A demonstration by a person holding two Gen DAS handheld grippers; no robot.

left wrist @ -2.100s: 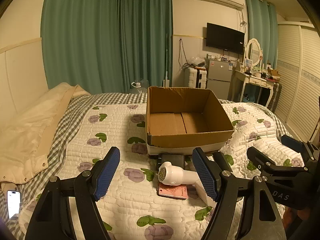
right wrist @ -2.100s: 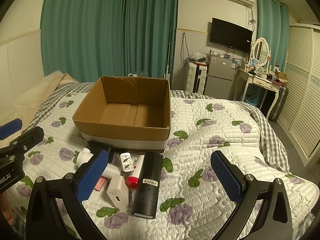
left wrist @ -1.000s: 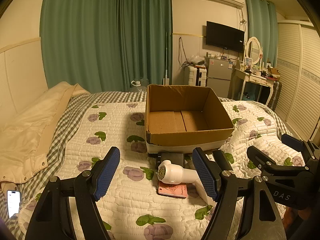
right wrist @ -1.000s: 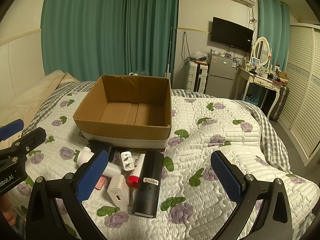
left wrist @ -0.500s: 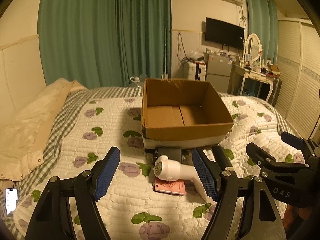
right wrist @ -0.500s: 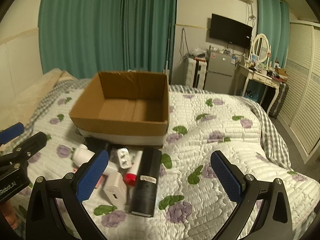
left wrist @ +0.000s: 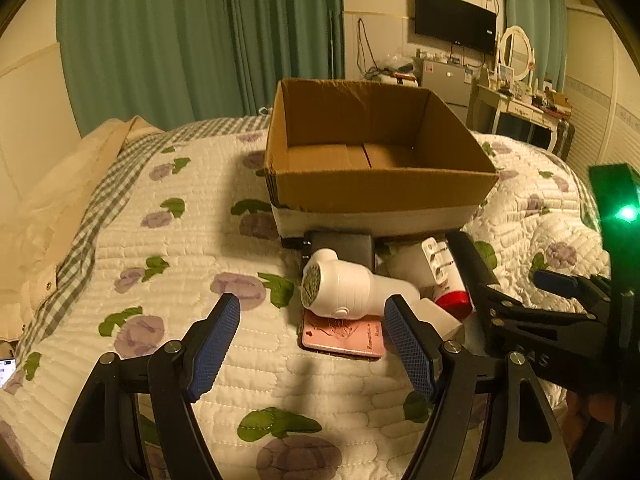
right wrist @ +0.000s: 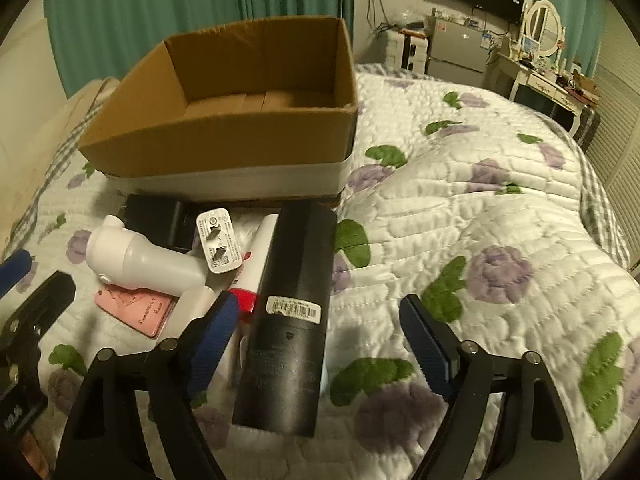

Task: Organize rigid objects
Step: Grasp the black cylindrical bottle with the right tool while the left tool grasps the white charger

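Lower the right gripper [right wrist: 314, 338], jaws just narrowed yet clear of the black cylinder [right wrist: 290, 316] lying low-centre between them, square across its middle before squeezing; left gripper [left wrist: 310, 340] spread, empty.

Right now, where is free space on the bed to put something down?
Free: the quilt right of the black cylinder, and the quilt left of the white device. The box is empty. Crowded: the pile just before the box.
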